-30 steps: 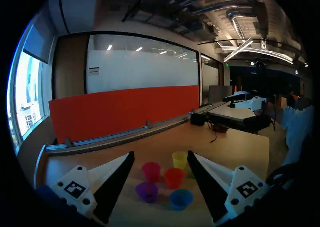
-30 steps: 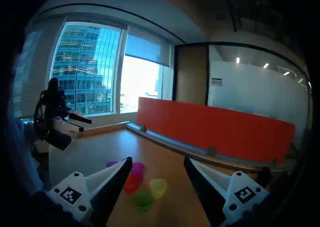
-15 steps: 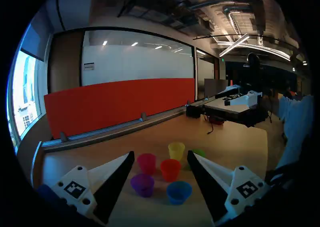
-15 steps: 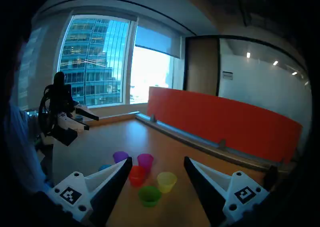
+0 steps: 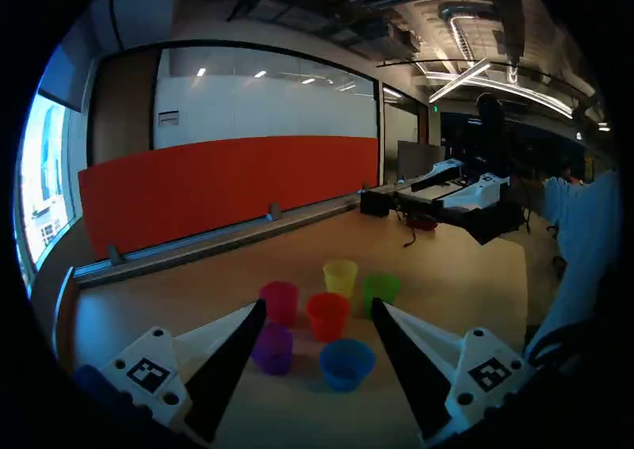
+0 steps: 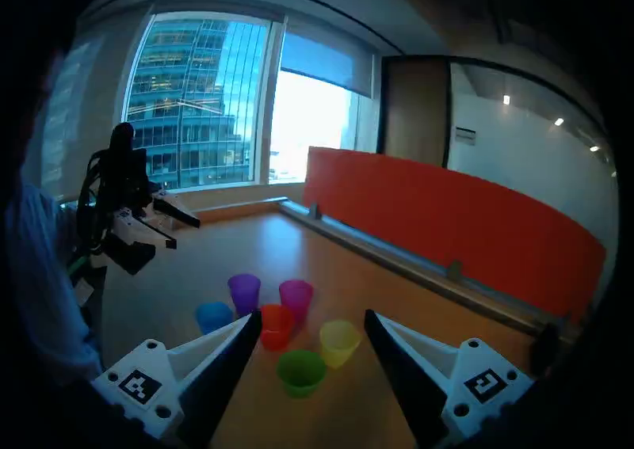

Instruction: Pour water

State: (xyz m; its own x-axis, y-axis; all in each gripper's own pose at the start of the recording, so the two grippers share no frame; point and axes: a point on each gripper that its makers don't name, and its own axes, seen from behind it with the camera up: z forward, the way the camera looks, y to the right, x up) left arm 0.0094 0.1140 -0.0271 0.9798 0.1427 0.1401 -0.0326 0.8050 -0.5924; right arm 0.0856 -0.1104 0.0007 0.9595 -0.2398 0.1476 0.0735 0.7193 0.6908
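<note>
Six small plastic cups stand clustered on the wooden table [image 5: 475,283]. In the left gripper view they are the magenta cup [image 5: 280,301], orange cup [image 5: 327,314], yellow cup [image 5: 340,276], green cup [image 5: 380,287], purple cup [image 5: 273,348] and blue cup [image 5: 345,363]. My left gripper [image 5: 317,302] is open above the near cups and holds nothing. Farther right, the right gripper [image 5: 464,199] hovers over the table. In the right gripper view, my right gripper [image 6: 311,314] is open over the green cup [image 6: 300,370] and yellow cup [image 6: 339,341]. The left gripper [image 6: 147,223] is off to the left.
A red partition [image 5: 230,180] on a metal rail runs along the table's far edge. A black box [image 5: 374,203] and a cable lie at the far right corner. Tall windows [image 6: 198,108] stand beyond the table. A person's light blue sleeve [image 5: 578,227] is at the right.
Both grippers have come closer to the cups, which now sit higher and larger between the fingers. The right gripper has come further into the left gripper view. Both stay open.
</note>
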